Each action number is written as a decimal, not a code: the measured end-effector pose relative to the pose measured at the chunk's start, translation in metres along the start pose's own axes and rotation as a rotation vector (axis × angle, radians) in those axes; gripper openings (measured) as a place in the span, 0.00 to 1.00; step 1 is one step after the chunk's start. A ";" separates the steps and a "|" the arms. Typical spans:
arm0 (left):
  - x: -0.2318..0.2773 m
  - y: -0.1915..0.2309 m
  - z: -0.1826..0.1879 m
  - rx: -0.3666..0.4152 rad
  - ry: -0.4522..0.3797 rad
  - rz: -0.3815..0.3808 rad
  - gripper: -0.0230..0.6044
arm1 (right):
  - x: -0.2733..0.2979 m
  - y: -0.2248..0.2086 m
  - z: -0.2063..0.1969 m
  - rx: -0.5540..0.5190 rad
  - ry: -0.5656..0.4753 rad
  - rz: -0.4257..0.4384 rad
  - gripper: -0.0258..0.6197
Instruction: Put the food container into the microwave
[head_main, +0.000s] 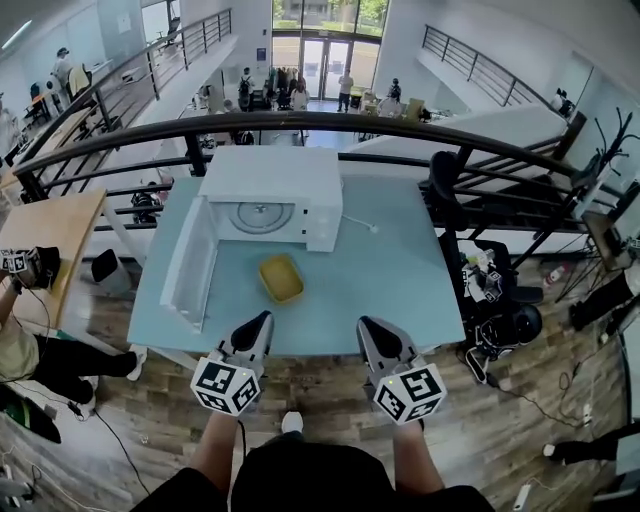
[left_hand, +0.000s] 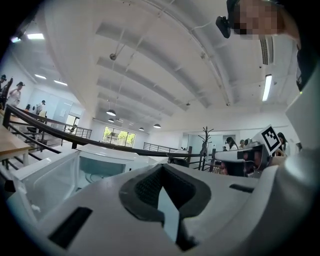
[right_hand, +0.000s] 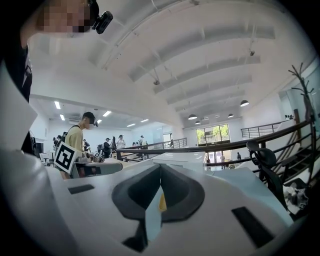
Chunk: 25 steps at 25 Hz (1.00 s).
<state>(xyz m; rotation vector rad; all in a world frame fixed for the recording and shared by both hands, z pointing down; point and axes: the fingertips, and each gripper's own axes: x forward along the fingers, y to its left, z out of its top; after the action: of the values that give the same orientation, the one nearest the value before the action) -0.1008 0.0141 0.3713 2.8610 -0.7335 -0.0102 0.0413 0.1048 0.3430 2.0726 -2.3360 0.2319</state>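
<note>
I read this as the very start of the job: nothing has been picked up yet. The food container (head_main: 281, 277), a shallow yellow tub, sits on the table (head_main: 410, 290) just in front of the microwave (head_main: 270, 185), at about 6 o'clock from the oven's mouth and apart from it. The microwave door (head_main: 190, 262) is swung wide open toward 7 o'clock, and I can see the turntable inside, so the opening step looks done.

My left gripper (head_main: 261, 319) hangs over the near edge of the table at 7 o'clock from the container, and my right gripper (head_main: 367, 324) at 5 o'clock from it; both are well short of it. In each gripper view the jaws are clenched tip to tip with nothing between them. Past the right pair, only a yellow sliver of the container (right_hand: 162, 201) shows.

What is left, as I judge it, is the whole carry: spread a pair of jaws, reach toward 12 o'clock, grip the container's rim, lift it, and set it on the turntable.
</note>
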 end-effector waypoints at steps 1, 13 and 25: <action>0.007 0.005 0.000 0.004 0.005 -0.012 0.05 | 0.008 -0.002 0.001 0.002 -0.001 -0.004 0.05; 0.049 0.058 -0.012 -0.030 0.086 -0.039 0.05 | 0.084 -0.011 -0.001 0.079 0.003 0.019 0.05; 0.097 0.098 -0.045 -0.080 0.137 0.048 0.05 | 0.149 -0.045 -0.018 0.086 0.032 0.088 0.05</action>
<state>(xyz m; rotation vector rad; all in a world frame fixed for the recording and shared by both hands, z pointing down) -0.0595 -0.1081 0.4372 2.7356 -0.7562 0.1574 0.0662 -0.0452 0.3809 1.9874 -2.4429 0.3709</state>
